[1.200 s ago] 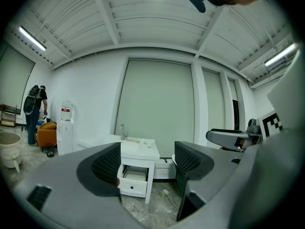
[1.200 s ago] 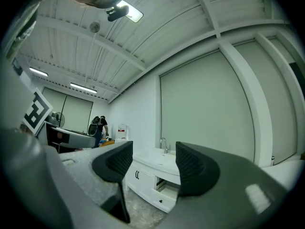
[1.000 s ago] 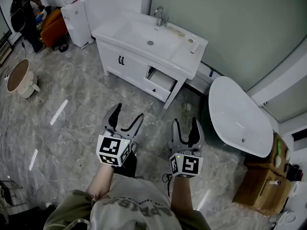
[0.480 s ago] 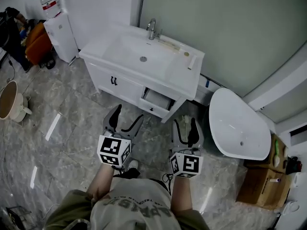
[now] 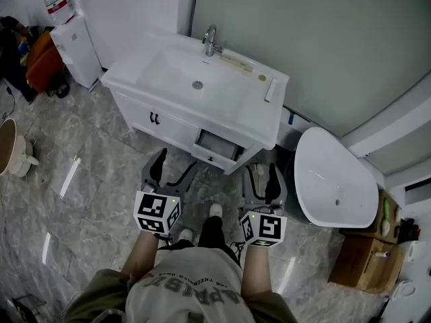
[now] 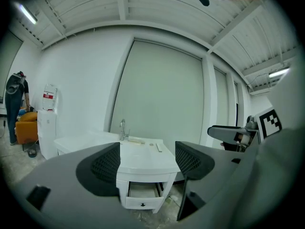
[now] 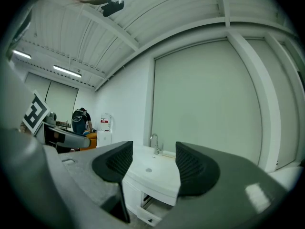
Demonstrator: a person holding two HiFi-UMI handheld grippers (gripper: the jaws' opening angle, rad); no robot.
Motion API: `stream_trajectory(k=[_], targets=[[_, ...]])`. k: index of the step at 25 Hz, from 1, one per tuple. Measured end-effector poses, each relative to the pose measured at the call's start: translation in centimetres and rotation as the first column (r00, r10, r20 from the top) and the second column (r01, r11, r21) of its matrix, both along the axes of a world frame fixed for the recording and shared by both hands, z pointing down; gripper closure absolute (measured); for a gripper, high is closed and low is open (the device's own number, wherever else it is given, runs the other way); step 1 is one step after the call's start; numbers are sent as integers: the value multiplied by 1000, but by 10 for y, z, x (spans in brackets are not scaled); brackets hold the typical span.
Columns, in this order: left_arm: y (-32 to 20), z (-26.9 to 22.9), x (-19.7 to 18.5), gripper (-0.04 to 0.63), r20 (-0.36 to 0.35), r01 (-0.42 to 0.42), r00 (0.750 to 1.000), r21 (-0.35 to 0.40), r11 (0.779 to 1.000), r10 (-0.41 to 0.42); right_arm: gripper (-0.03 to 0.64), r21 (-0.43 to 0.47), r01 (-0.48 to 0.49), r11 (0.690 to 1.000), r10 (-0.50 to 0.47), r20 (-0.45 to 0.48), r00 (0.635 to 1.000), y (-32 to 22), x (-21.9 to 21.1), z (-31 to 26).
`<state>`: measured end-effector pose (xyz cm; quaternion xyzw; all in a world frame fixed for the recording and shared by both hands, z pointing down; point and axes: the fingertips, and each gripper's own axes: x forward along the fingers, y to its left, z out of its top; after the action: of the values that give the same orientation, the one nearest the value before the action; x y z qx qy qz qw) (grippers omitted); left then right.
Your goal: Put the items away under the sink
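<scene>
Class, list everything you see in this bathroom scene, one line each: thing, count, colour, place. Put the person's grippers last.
Sink cabinet: one, white, against the far wall, centre.
Tap: one, chrome, at the back of the basin.
Drawer: one, white, open, on the cabinet's right side.
Small items: a few, pale, on the counter right of the basin.
Water dispenser: one, white, left of the cabinet.
Tub: one, white, right of the cabinet.
Box: one, brown, on the floor at far right.
Bucket: one, beige, on the floor at the left edge.
Left gripper: one, grey-black, open and empty, in front of the cabinet.
Right gripper: one, grey-black, open and empty, beside the left one.
</scene>
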<state>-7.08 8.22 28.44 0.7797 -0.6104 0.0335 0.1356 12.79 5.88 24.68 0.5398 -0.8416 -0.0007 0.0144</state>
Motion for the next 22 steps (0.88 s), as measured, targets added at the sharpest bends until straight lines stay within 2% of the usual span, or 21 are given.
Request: stream_trajectory(k=[9,22], targets=[[-79,21,-1,250,0,73,997,-21,997,-73,345,-11,69,998,-69,-37,997,-92,2,17],[-247,12,49,250,37,131,991,-1,991,-131,345,3,162,987,-161,-34,986,-279,43,17]])
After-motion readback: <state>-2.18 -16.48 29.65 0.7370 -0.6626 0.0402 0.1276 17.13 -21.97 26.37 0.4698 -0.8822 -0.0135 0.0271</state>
